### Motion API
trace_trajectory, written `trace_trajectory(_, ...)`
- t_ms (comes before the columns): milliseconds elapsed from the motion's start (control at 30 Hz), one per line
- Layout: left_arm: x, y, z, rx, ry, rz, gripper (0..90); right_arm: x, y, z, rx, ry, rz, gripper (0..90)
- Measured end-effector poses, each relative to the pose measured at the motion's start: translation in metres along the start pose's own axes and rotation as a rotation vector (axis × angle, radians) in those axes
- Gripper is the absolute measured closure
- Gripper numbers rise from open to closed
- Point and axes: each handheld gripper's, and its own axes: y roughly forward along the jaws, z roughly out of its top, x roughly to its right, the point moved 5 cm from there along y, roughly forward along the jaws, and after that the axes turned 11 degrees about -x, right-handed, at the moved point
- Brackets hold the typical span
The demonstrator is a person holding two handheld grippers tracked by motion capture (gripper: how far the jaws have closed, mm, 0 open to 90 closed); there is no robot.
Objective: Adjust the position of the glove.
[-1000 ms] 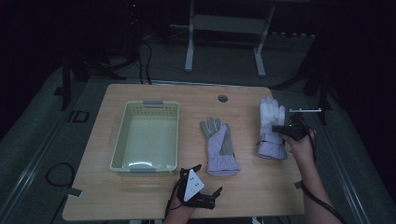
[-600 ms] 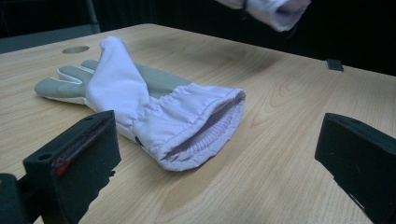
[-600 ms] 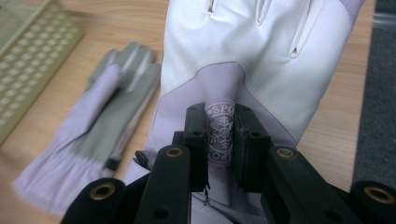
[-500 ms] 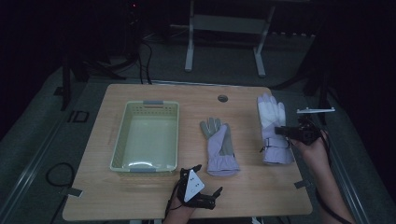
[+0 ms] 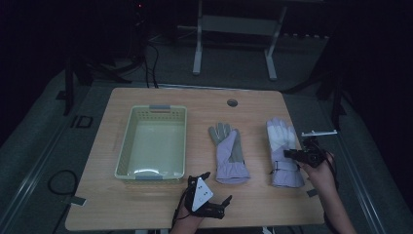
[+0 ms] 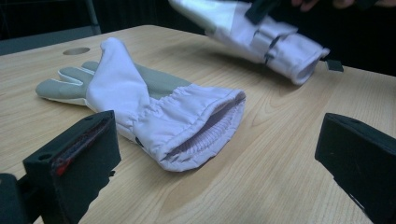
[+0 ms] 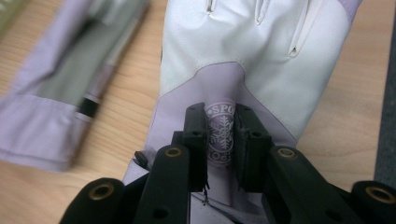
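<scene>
Round badge with snowflake sign on back of white-and-lilac glove [image 7: 243,70]; letters "SPO" readable on upper arc, remaining letters covered by black jaws of right gripper [image 7: 220,135]. Marking "ID" on dark floor [image 5: 58,141] left of table [image 5: 146,204].

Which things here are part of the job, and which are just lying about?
In use: right glove, pinched by the right gripper; left glove; basket, likely where they go; left gripper, open near the table's front edge.
Lying about: metal stand behind the table.
</scene>
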Motion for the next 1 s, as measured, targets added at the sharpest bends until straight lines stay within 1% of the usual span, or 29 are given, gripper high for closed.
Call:
trace_trajectory(33,0.000,0.000,0.000,0.000,0.000,0.000,0.2,0.000,0.000,0.000,0.000,0.000,0.000,76.9)
trace_trajectory(67,0.000,0.000,0.000,0.001,-0.001,0.000,0.2,0.003,0.005,0.000,-0.005,0.008,-0.001,76.9)
trace_trajectory(100,0.000,0.000,0.000,0.001,-0.001,-0.001,0.2,0.007,0.014,-0.001,-0.022,0.029,0.002,76.7)
trace_trajectory(233,0.000,0.000,0.000,0.000,-0.001,0.000,0.2,0.010,0.029,-0.001,-0.038,0.051,0.004,75.3)
trace_trajectory(300,0.000,0.000,0.000,0.000,-0.001,-0.001,0.2,0.010,0.034,-0.001,-0.042,0.059,0.011,74.1)
trace_trajectory(400,0.000,0.000,0.000,0.000,0.000,-0.001,0.2,0.009,0.038,-0.001,-0.049,0.049,-0.002,70.5)
trace_trajectory(467,0.000,0.000,0.000,0.001,-0.001,-0.002,0.2,0.008,0.037,-0.001,-0.042,0.042,-0.003,65.7)
trace_trajectory(533,0.000,0.000,0.000,0.000,-0.002,-0.006,0.2,0.008,0.033,0.000,-0.027,0.041,0.005,61.9)
trace_trajectory(567,0.000,0.000,0.000,0.001,-0.004,-0.006,0.2,0.008,0.029,0.000,-0.012,0.044,0.015,59.9)
trace_trajectory(600,0.000,0.000,0.000,0.000,-0.004,-0.007,0.2,0.008,0.026,0.001,0.011,0.039,0.037,56.5)
trace_trajectory(633,0.000,0.000,0.000,0.000,-0.004,-0.007,0.2,0.008,0.026,0.001,0.011,0.039,0.037,56.5)
trace_trajectory(667,0.000,0.000,0.000,0.000,-0.002,-0.006,0.2,0.008,0.022,0.001,0.022,0.035,0.056,56.5)
trace_trajectory(700,0.000,0.000,0.000,0.000,-0.001,-0.006,0.2,0.008,0.014,0.000,0.039,0.020,0.037,52.4)
trace_trajectory(733,0.000,0.000,0.000,0.000,-0.001,-0.006,0.2,0.007,0.012,-0.001,0.038,-0.001,0.020,50.2)
trace_trajectory(767,0.000,0.000,0.000,-0.001,-0.001,-0.005,0.2,0.006,0.009,-0.002,0.040,-0.014,0.013,47.3)
trace_trajectory(800,0.000,0.000,0.000,-0.001,-0.001,-0.006,0.2,0.005,0.007,-0.002,0.042,-0.027,0.009,46.9)
trace_trajectory(833,0.000,0.000,0.000,-0.001,-0.001,-0.006,0.2,0.005,0.005,-0.003,0.030,-0.032,0.012,44.3)
trace_trajectory(867,0.000,0.000,0.000,-0.001,0.000,-0.006,0.2,0.005,0.004,-0.002,0.039,-0.041,0.019,37.8)
trace_trajectory(900,0.000,0.000,0.000,-0.001,0.001,-0.006,0.2,0.006,0.003,-0.002,0.040,-0.050,0.021,36.0)
trace_trajectory(933,0.000,0.000,0.000,-0.001,0.001,-0.006,0.2,0.006,0.003,-0.002,0.032,-0.058,0.028,31.8)
trace_trajectory(967,0.000,0.000,0.000,-0.001,0.000,-0.006,0.2,0.005,0.003,-0.002,0.027,-0.080,0.047,23.4)
trace_trajectory(1000,0.000,0.000,0.000,-0.002,-0.001,-0.007,0.2,0.004,0.004,-0.002,0.022,-0.091,0.046,24.1)
